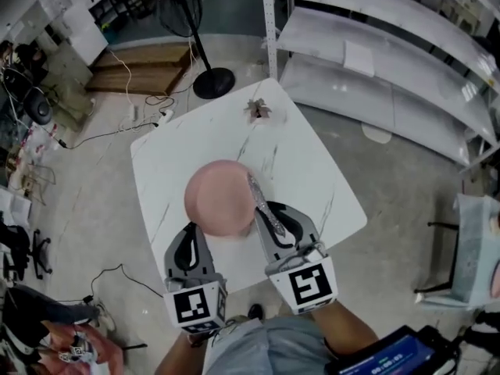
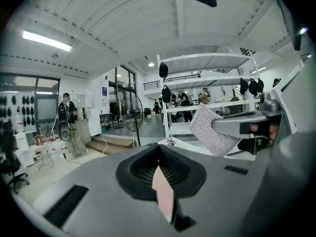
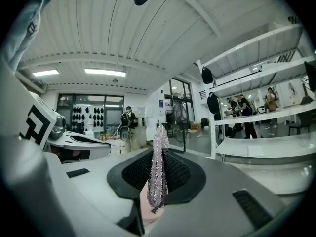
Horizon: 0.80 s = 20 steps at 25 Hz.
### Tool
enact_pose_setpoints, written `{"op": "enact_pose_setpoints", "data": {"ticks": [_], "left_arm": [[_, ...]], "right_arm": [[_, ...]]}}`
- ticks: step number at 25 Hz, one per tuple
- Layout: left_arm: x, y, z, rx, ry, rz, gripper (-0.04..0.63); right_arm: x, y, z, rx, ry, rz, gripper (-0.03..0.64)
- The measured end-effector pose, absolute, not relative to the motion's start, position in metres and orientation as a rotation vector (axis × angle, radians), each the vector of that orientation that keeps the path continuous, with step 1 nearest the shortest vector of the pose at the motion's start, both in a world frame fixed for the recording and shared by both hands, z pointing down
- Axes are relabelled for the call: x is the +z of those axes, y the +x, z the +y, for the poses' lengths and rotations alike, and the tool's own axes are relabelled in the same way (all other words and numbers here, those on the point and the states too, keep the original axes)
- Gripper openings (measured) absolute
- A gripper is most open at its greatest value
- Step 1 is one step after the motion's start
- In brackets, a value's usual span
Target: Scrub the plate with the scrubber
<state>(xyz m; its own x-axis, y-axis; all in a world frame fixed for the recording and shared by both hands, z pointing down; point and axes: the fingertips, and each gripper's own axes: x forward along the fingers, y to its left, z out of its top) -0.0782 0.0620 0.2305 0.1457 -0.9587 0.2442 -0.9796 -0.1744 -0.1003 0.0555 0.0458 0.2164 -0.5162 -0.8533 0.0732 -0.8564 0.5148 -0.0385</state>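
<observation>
Both clamped — left tongs (image 1: pixel 197 230) on plate (image 1: pixel 219 198), right tongs (image 1: pixel 273 211) on scrubber (image 1: pixel 257 193)

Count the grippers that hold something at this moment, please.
2. The left gripper is shut on the pink plate, at its near edge. The right gripper is shut on the silvery scrubber, by the plate's right edge.

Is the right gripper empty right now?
No: in the right gripper view, the right gripper has its jaws clamped on the silvery mesh scrubber.
</observation>
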Motion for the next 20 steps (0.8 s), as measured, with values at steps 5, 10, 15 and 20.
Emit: {"op": "enact_pose_setpoints", "data": {"ticks": [5, 10, 15, 20], "left_arm": [[0.228, -0.073, 0.024, 0.413, 2.196, -2.077, 0.006], [0.212, -0.079, 0.003, 0.396, 2.112, -2.199, 0.006], [0.208, -0.098, -0.008, 0.386, 2.023, -2.272, 0.006], [0.226, -0.123, -0.012, 0.400, 1.932, -2.298, 0.008]], "right_arm": [[0.215, 0.060, -0.004, 0.113, 1.381, -2.775, 0.069], [0.204, 0.052, -0.036, 0.086, 1.262, -2.850, 0.069], [0.204, 0.036, -0.057, 0.109, 1.178, -2.882, 0.069], [0.220, 0.014, -0.066, 0.124, 1.096, -2.877, 0.069]]}}
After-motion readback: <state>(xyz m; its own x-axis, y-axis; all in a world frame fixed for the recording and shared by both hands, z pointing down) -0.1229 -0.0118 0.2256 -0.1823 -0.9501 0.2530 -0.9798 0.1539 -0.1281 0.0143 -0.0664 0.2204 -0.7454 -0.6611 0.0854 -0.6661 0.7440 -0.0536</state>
